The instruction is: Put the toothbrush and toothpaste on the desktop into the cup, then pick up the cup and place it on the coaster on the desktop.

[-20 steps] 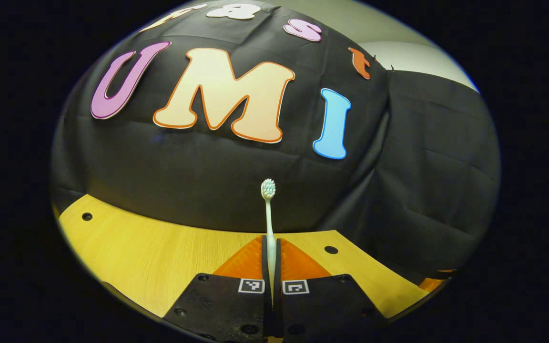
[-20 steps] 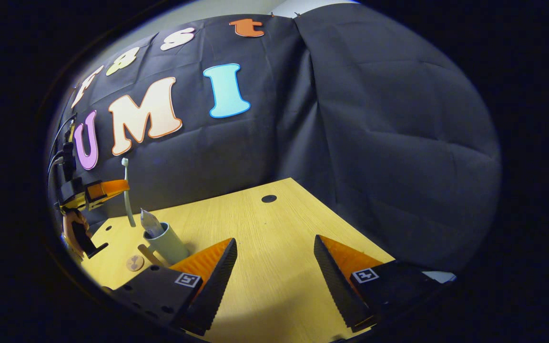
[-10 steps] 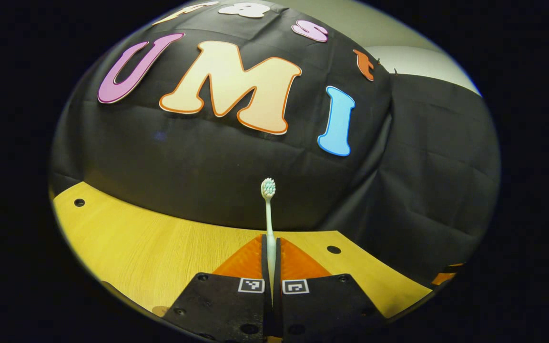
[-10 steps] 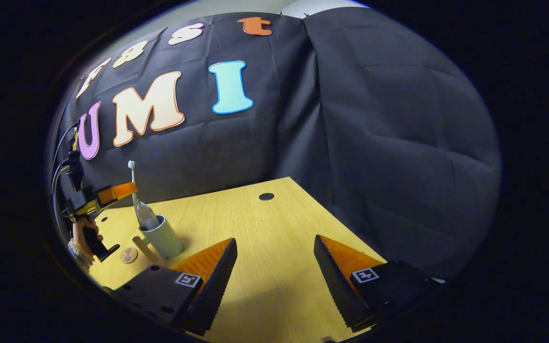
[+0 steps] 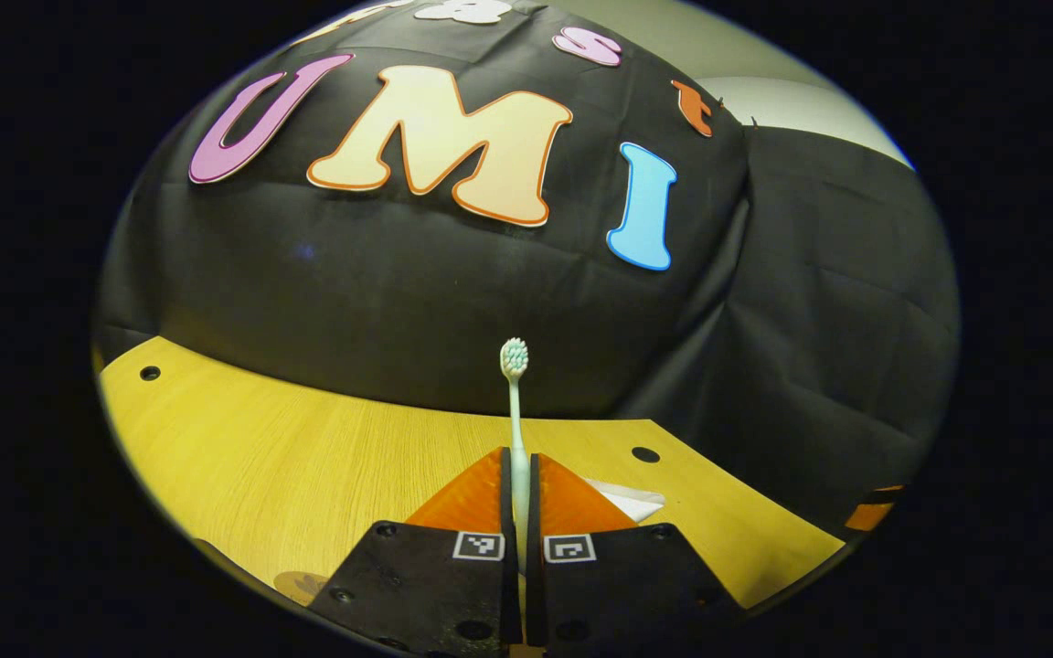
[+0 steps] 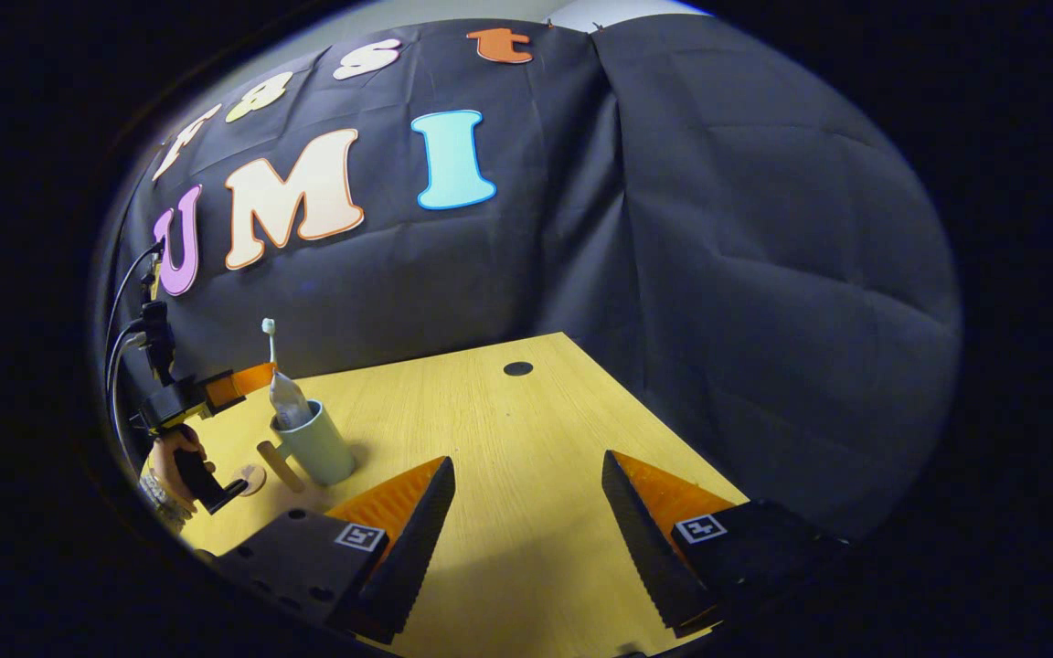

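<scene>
Left gripper [image 5: 519,484] pinching toothbrush [image 5: 515,402] handle, upright above cup [image 6: 314,448]; I judge it light, stiff, slippery. Toothpaste [image 6: 287,404] inside cup. Right gripper [image 6: 526,512] spread, holding nothing.

The left gripper [image 6: 252,376] came down toward the cup [image 6: 313,444], carrying the toothbrush [image 6: 271,350] lower, right beside the toothpaste [image 6: 287,402] standing in the cup! In the left gripper view, more of the desktop [image 5: 289,457] rose into sight and a white tip showed past the fingers.
</scene>
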Action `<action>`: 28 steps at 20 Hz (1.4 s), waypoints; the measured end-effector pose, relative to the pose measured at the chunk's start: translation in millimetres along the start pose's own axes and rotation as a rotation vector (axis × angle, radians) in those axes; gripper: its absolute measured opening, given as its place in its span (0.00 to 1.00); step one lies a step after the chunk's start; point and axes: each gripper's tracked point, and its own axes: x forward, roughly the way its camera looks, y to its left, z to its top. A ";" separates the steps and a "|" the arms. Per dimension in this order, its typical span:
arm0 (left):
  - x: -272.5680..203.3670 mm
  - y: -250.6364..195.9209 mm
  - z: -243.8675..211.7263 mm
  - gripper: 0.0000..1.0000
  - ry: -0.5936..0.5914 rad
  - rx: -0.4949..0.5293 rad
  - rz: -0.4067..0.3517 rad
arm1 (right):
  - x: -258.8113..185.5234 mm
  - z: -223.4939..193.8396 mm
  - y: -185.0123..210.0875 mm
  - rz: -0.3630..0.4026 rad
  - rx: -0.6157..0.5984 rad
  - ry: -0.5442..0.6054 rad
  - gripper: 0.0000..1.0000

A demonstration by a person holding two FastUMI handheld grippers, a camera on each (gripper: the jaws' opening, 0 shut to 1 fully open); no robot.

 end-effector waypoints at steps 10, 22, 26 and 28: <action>-28.4 -4.7 -14.2 0.53 0.055 -0.010 -0.020 | 4.3 0.2 23.2 0.047 0.010 0.013 0.96; -111.9 46.0 27.5 0.88 0.039 0.075 0.136 | 16.9 -2.5 96.5 0.226 0.005 0.082 0.96; -146.3 79.7 36.3 0.88 0.041 0.089 0.222 | 18.6 4.9 129.4 0.293 -0.005 0.112 0.96; -160.7 98.4 39.2 0.88 0.041 0.094 0.260 | 18.7 7.5 146.8 0.323 -0.016 0.132 0.96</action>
